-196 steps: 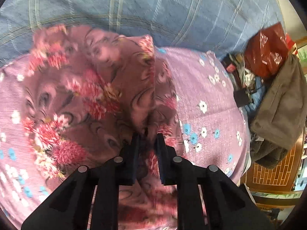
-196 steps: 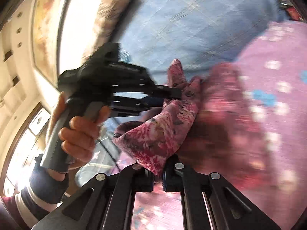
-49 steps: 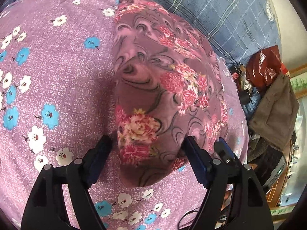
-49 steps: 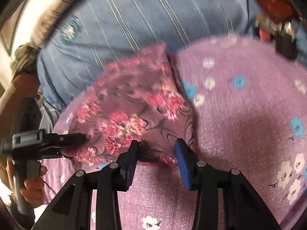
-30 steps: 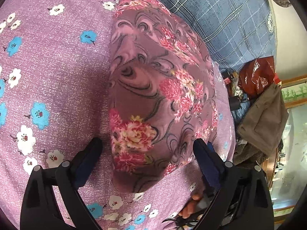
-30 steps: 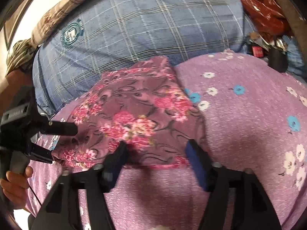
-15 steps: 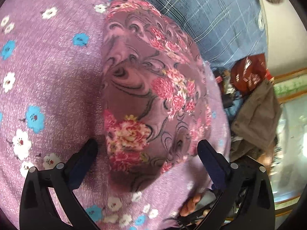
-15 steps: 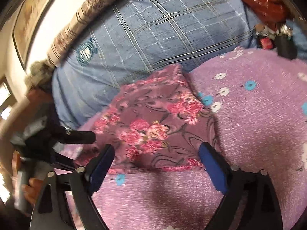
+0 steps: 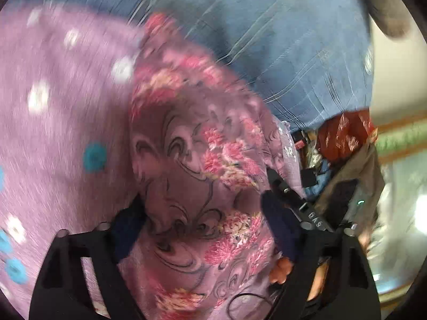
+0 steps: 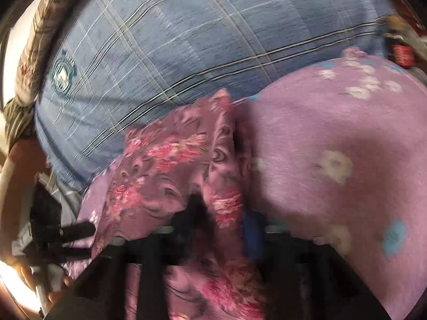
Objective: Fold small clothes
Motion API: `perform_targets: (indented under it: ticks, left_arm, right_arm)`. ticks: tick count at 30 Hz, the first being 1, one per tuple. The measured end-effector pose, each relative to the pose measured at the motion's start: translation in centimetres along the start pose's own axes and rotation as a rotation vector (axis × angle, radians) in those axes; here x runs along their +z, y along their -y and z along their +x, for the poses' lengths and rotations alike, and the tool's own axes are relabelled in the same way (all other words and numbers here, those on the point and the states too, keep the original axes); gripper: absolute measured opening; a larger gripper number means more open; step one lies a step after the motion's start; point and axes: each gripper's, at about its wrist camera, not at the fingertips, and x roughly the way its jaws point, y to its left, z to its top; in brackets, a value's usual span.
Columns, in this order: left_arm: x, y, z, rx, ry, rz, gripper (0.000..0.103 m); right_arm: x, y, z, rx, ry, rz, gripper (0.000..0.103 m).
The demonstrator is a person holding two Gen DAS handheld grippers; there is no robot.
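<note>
The folded floral garment (image 9: 192, 165) lies on the purple flowered sheet (image 9: 58, 122). My left gripper (image 9: 202, 226) straddles its near end. The jaws are closing, a dark pad at each side edge of the cloth, and the picture is blurred. In the right wrist view the same floral garment (image 10: 165, 170) has a raised fold between the fingers of my right gripper (image 10: 222, 221), whose jaws are closing and pinch that fold. The right gripper's body (image 9: 309, 213) shows beside my left one, with a hand (image 9: 280, 269) under it. The left gripper (image 10: 66, 233) pokes in from the left.
A blue plaid quilt (image 10: 202, 42) lies behind the garment. At the bed's right edge sit a red plastic bag (image 9: 344, 136), a brown garment (image 9: 357, 176) and small clutter (image 9: 309, 160). A person's hand (image 10: 48, 288) holds the left tool at the lower left.
Both grippers have pushed forward over the garment. The right jaws went from wide apart to narrow, bunching a fold between them. The left jaws have also drawn in.
</note>
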Motion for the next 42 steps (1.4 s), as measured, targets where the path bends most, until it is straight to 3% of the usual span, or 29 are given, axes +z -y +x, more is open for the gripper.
perform_targets:
  ticks: [3, 4, 7, 8, 11, 13, 15, 18, 20, 21, 23, 24, 28, 33, 39, 42]
  left_arm:
    - [0.0, 0.7, 1.4, 0.144, 0.018, 0.095, 0.056]
    - [0.0, 0.0, 2.7, 0.188, -0.011, 0.086, 0.056]
    - [0.3, -0.7, 2.3, 0.146, -0.014, 0.024, 0.054]
    - [0.2, -0.7, 1.8, 0.134, -0.020, 0.017, 0.054]
    - [0.1, -1.3, 0.1, 0.074, 0.004, 0.002, 0.056]
    - [0.3, -2.5, 0.0, 0.029, -0.011, -0.064, 0.064]
    - [-0.1, -3.9, 0.6, -0.049, -0.056, -0.136, 0.078]
    - [-0.4, -3.4, 1.5, -0.101, -0.063, -0.130, 0.084]
    - [-0.6, -1.7, 1.7, -0.071, -0.054, -0.076, 0.078]
    - [-0.7, -0.8, 1.8, -0.028, -0.034, -0.039, 0.056]
    - [-0.8, 0.0, 1.2, 0.045, -0.004, 0.020, 0.031]
    - [-1.0, 0.1, 0.7, 0.048, 0.011, 0.029, 0.028]
    - [-2.2, 0.7, -1.9, 0.048, 0.070, 0.024, 0.026]
    - [-5.6, 0.0, -6.8, 0.020, 0.113, 0.027, 0.026]
    - [-12.7, -2.6, -12.2, 0.000, 0.160, -0.013, 0.028]
    - [-16.1, -5.2, -10.8, 0.083, 0.132, -0.032, 0.032]
  right_arm:
    - [0.3, 0.8, -2.1, 0.107, 0.156, 0.003, 0.014]
    - [0.2, 1.8, -1.6, 0.095, 0.151, 0.038, 0.011]
    - [-0.8, 4.0, 1.9, -0.087, -0.021, 0.073, 0.000]
    - [-1.1, 4.3, 1.4, -0.061, 0.003, 0.074, 0.000]
    - [-1.1, 5.6, -0.1, 0.047, 0.023, 0.188, 0.024]
    - [-0.8, 6.1, -0.3, 0.097, 0.033, 0.230, 0.056]
    - [-0.8, 5.6, 0.4, 0.124, 0.015, 0.218, 0.059]
    - [-1.6, 3.5, 3.0, 0.255, -0.112, 0.126, 0.060]
    - [-1.6, 1.5, 3.1, 0.215, -0.094, 0.004, 0.051]
    - [-1.4, 1.1, 3.0, 0.216, -0.091, -0.013, 0.037]
    - [-1.3, 0.5, 1.9, 0.199, -0.042, -0.043, 0.030]
    - [-1.4, 0.0, 1.2, 0.189, -0.020, -0.067, 0.029]
    - [-2.1, -2.0, -1.2, 0.153, 0.021, -0.114, 0.028]
    - [-5.0, -4.2, -5.6, 0.200, 0.050, -0.155, 0.028]
    - [-11.6, -6.2, -8.9, 0.324, 0.008, -0.124, 0.029]
    - [-16.2, -6.2, -7.5, 0.297, -0.070, -0.138, 0.032]
